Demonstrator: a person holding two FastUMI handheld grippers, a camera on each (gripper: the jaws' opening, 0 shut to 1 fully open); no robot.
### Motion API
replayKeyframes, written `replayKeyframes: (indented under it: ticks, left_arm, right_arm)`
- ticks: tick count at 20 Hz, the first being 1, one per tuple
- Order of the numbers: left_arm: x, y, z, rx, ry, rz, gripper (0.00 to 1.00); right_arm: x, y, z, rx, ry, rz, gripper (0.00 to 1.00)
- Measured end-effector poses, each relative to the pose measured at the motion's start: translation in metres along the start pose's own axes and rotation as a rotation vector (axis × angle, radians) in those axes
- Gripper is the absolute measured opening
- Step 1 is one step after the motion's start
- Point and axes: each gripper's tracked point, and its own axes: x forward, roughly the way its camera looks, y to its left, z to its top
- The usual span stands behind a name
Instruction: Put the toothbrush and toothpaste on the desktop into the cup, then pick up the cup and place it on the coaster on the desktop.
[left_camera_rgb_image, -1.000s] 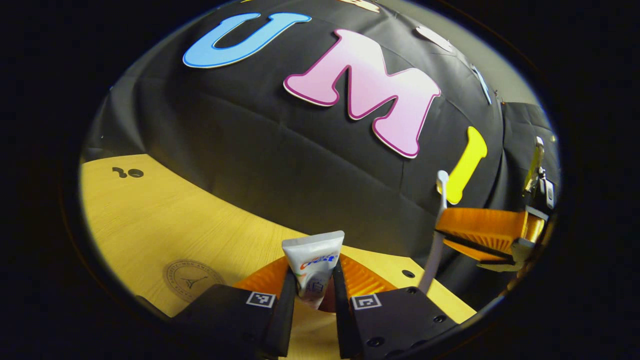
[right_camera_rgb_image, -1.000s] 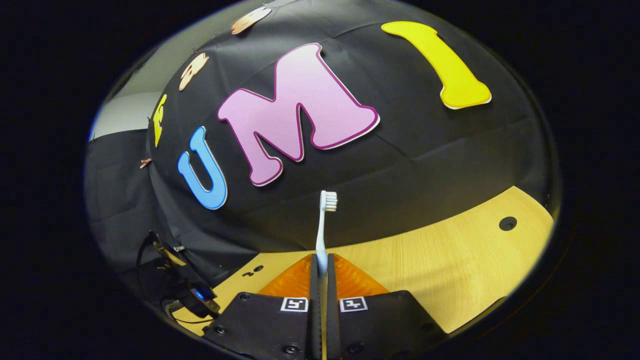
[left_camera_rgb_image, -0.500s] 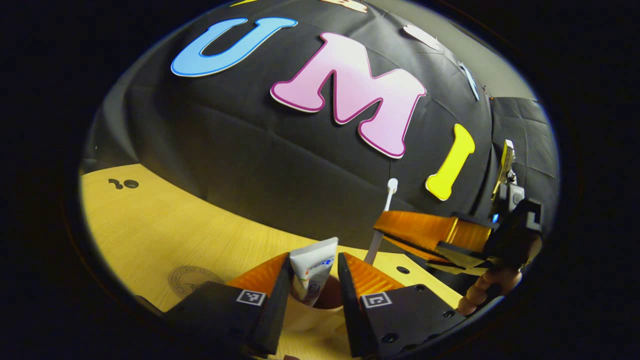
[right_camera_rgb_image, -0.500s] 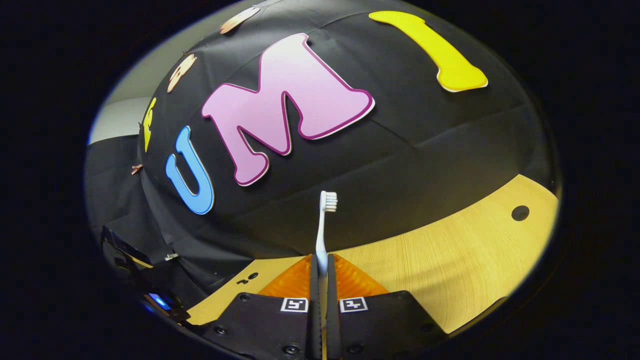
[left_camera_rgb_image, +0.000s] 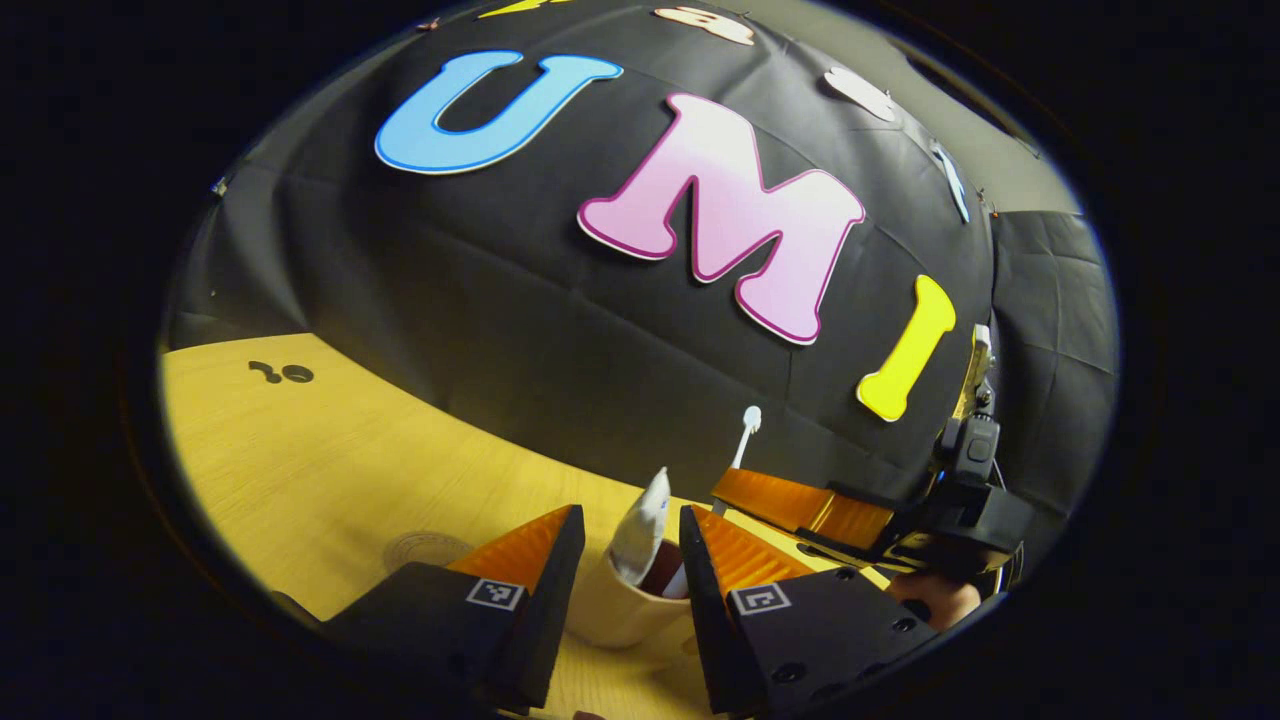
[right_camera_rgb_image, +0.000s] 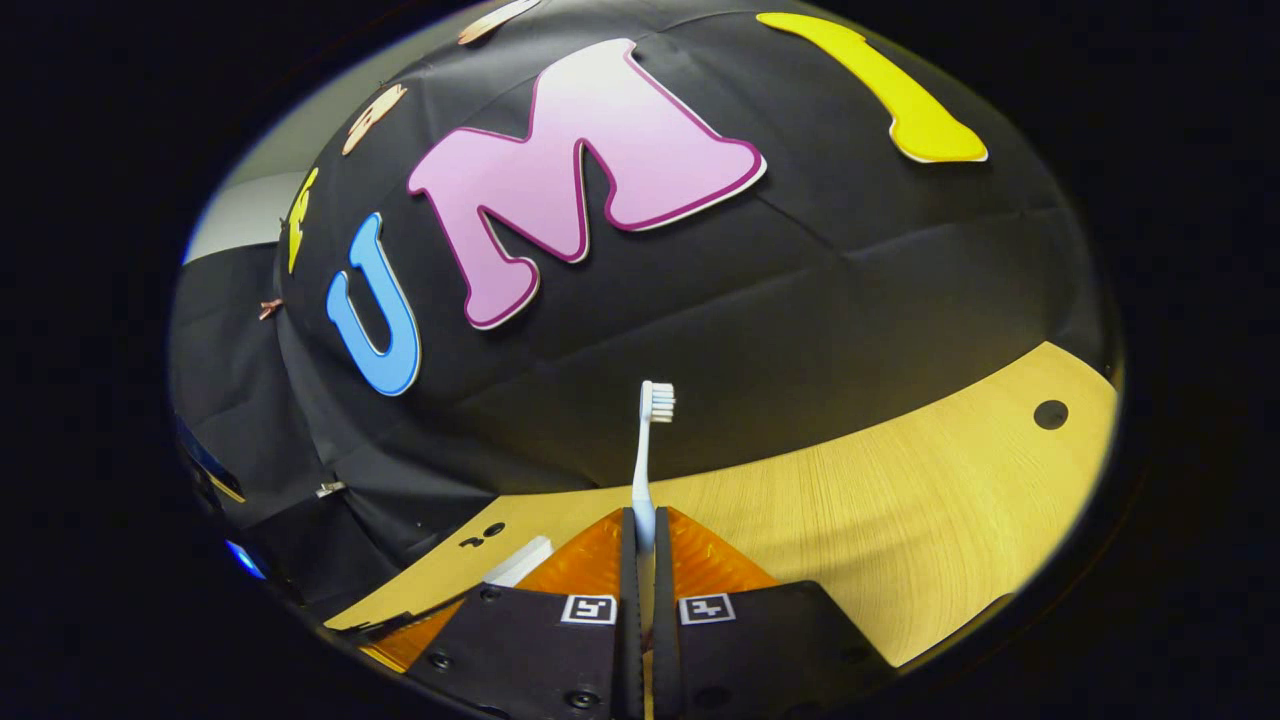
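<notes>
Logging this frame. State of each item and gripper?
toothpaste: in the cup, leaning, released
cup: upright on the desk, between the open jaws
toothbrush: clamped, head up
coaster: bare
left gripper: open
right gripper: shut on toothbrush

I see a cream cup (left_camera_rgb_image: 612, 622) with a dark reddish inside. The toothpaste (left_camera_rgb_image: 641, 528) in it is a white tube. The toothbrush (right_camera_rgb_image: 645, 452) is white with a pale blue handle. The desktop (left_camera_rgb_image: 330, 470) is yellow wood grain with a faint round coaster (left_camera_rgb_image: 428, 549) in the same tone. The booth wall (right_camera_rgb_image: 800, 330) is black cloth.
</notes>
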Motion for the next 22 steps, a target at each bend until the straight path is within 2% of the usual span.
replayKeyframes:
  ticks: [6, 12, 14, 15, 17, 18, 19, 22]
  left_arm:
    - [-0.030, 0.025, -0.012, -0.043, 0.027, 0.055, 0.60]
    - [-0.049, 0.033, -0.017, -0.052, 0.038, 0.075, 0.60]
    - [-0.054, 0.035, -0.017, -0.051, 0.040, 0.081, 0.60]
    - [-0.057, 0.036, -0.017, -0.050, 0.042, 0.084, 0.60]
    - [-0.060, 0.038, -0.019, -0.047, 0.049, 0.089, 0.60]
    - [-0.060, 0.039, -0.021, -0.045, 0.053, 0.092, 0.60]
    - [-0.062, 0.039, -0.021, -0.044, 0.059, 0.091, 0.60]
    - [-0.064, 0.038, -0.021, -0.038, 0.061, 0.091, 0.60]
  right_arm:
    - [0.004, 0.006, -0.029, -0.048, 0.044, -0.009, 0.08]
    - [0.003, 0.002, -0.042, -0.053, 0.068, -0.018, 0.10]
    - [0.000, 0.002, -0.049, -0.053, 0.091, -0.009, 0.17]
    - [-0.001, 0.003, -0.047, -0.050, 0.080, -0.004, 0.25]
    - [-0.002, 0.003, -0.048, -0.060, 0.088, -0.002, 0.33]
    - [-0.005, 0.002, -0.048, -0.063, 0.092, -0.002, 0.22]
    - [-0.008, 0.001, -0.048, -0.064, 0.099, -0.002, 0.33]
    - [-0.019, -0.003, -0.048, -0.078, 0.133, 0.009, 0.33]
